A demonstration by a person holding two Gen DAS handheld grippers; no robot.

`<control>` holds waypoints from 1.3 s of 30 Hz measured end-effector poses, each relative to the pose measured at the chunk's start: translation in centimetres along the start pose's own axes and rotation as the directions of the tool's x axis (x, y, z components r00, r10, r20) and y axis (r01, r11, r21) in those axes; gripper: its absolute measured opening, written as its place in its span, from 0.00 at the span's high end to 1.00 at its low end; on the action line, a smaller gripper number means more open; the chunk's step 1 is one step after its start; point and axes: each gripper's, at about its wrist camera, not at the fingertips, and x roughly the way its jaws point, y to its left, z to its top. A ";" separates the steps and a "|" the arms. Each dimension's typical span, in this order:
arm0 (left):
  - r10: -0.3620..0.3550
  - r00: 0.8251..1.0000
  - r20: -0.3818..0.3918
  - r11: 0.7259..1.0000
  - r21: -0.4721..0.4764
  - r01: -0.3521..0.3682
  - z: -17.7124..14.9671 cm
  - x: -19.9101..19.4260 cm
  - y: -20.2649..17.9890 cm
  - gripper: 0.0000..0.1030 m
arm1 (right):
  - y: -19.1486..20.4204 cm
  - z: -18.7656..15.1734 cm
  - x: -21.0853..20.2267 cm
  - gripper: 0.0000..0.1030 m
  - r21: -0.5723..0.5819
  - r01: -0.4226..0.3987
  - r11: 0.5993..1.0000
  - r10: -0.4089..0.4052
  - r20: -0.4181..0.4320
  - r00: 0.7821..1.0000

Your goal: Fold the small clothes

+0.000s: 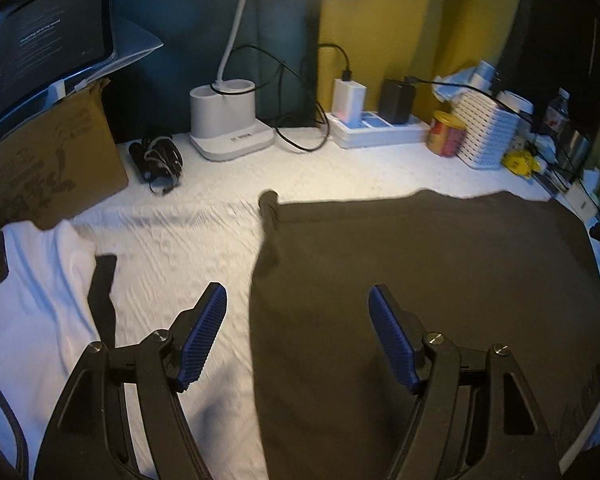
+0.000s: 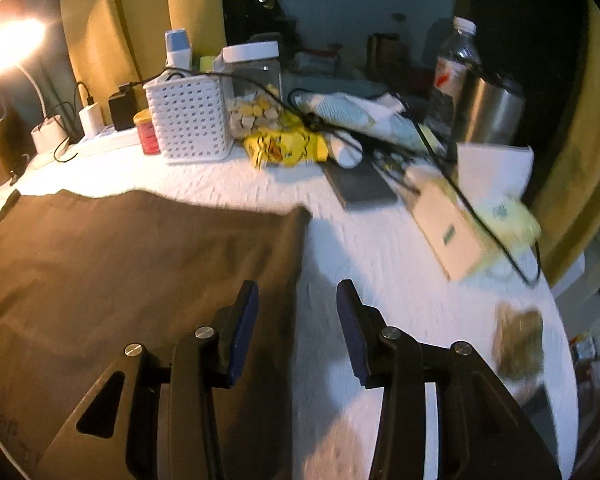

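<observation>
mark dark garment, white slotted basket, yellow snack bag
dark garment [image 1: 440,280], left wrist view, middle of the cloth.
white slotted basket [image 2: 190,120], right wrist view, front wall.
yellow snack bag [image 2: 288,146], right wrist view, printed front.

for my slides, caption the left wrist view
Open left gripper poised over the left edge of a dark garment on the white table.
</observation>
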 end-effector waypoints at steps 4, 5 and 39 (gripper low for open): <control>-0.009 1.000 -0.003 0.999 0.038 0.009 -1.4 -0.9 -1.2 0.29 | 0.9 -2.9 0.5 0.58 -0.001 -0.001 1.000 0.001 -0.056 0.998; -0.012 1.000 -0.007 0.999 0.041 0.012 -1.8 -1.0 -1.4 0.29 | 1.0 -3.5 0.7 0.58 0.006 -0.002 1.000 0.002 -0.066 0.998; -0.200 0.978 0.055 0.977 0.092 0.194 -6.3 -7.1 -9.8 0.12 | 3.4 -11.6 -11.4 0.43 0.137 0.028 0.990 -0.028 0.002 1.000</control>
